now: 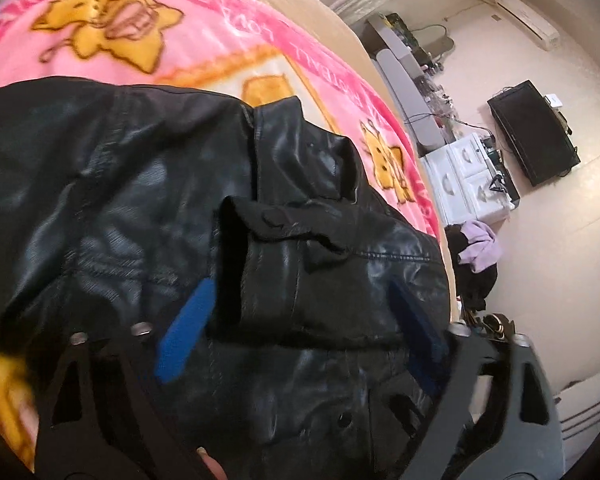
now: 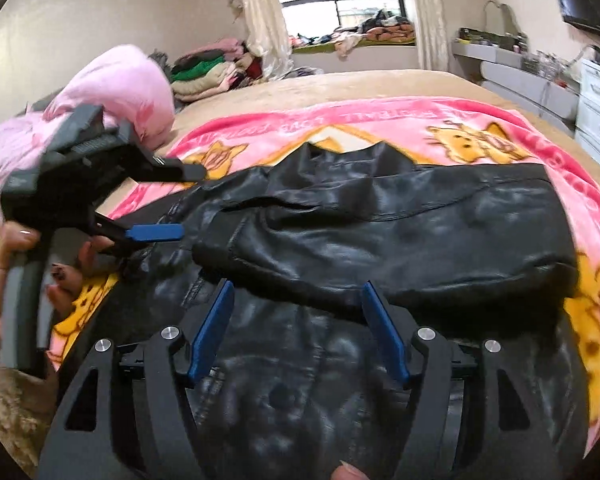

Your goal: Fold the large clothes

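A black leather jacket (image 1: 120, 180) lies spread on a pink cartoon blanket (image 1: 220, 40) on the bed. In the left wrist view my left gripper (image 1: 302, 286) hovers low over it, jaws wide, with a folded-in sleeve cuff (image 1: 284, 280) between the blue pads (image 1: 188, 328); the pads do not press it. The right wrist view shows the jacket (image 2: 420, 220) with a sleeve folded across its chest. My right gripper (image 2: 298, 285) stands open just above the jacket's lower front, nothing between its pads. The left gripper (image 2: 190, 202), held by a hand (image 2: 4, 264), is at the jacket's left edge.
A crumpled pink quilt (image 2: 112, 92) and stacked clothes (image 2: 208, 68) lie at the bed's far left. A white dresser (image 1: 468, 176), a dark TV (image 1: 532, 132) and a purple garment (image 1: 480, 244) stand beyond the bed's edge. A window sill (image 2: 352, 40) holds more clothes.
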The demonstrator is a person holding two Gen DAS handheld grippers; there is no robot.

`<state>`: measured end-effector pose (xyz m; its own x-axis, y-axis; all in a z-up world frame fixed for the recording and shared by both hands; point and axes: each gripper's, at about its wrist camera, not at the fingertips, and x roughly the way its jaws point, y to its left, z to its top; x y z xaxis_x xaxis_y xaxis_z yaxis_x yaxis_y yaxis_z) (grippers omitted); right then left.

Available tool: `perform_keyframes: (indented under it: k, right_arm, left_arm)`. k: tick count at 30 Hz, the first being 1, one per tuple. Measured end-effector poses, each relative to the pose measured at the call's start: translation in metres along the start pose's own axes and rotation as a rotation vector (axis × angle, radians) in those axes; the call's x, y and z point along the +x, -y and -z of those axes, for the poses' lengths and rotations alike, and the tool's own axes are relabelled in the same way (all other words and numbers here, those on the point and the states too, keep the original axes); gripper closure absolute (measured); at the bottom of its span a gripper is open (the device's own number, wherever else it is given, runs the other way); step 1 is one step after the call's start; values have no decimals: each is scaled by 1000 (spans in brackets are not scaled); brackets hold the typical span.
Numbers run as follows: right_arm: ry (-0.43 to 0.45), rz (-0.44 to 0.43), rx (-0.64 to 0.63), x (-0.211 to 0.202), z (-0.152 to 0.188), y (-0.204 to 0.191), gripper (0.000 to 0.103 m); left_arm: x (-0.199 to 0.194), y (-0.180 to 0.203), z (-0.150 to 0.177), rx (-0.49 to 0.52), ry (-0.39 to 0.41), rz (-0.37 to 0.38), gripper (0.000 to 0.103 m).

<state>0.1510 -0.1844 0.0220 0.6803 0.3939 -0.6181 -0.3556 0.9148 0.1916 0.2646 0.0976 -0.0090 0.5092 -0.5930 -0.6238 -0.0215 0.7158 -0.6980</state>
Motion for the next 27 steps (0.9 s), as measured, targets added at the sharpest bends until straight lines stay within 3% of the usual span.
perform_keyframes:
  k: [6,7,8,10,11,14,21,27]
  right_arm:
    - [50,24,85,-24,5,30,37]
    - [53,30,93,-27,6,34,37]
    - [59,44,107,-31,8,41,38]
    - [64,54,127,-36,10,50,37]
    - [67,63,143,-39,11,56,37]
    - [77,68,179,-44,13,68,38]
    - [119,91,237,-64,15,88,38]
    - [135,123,269,-77,17,100,38]
  left_arm:
    - [32,-1,-10,3,-2,-22,31]
    - [37,-4,-11,-20,-6,-18,37]
    - [39,-7,-10,-32,-8,-10,56]
    - [43,-8,-9,-41,-8,-47,72]
    - [42,-8,-8,-49,-3,-55,78]
    - [33,-4,-7,-61,9,21,94]
    - [-25,63,1,118,126,106,101]
    - [-83,79,1,166,272,103,101]
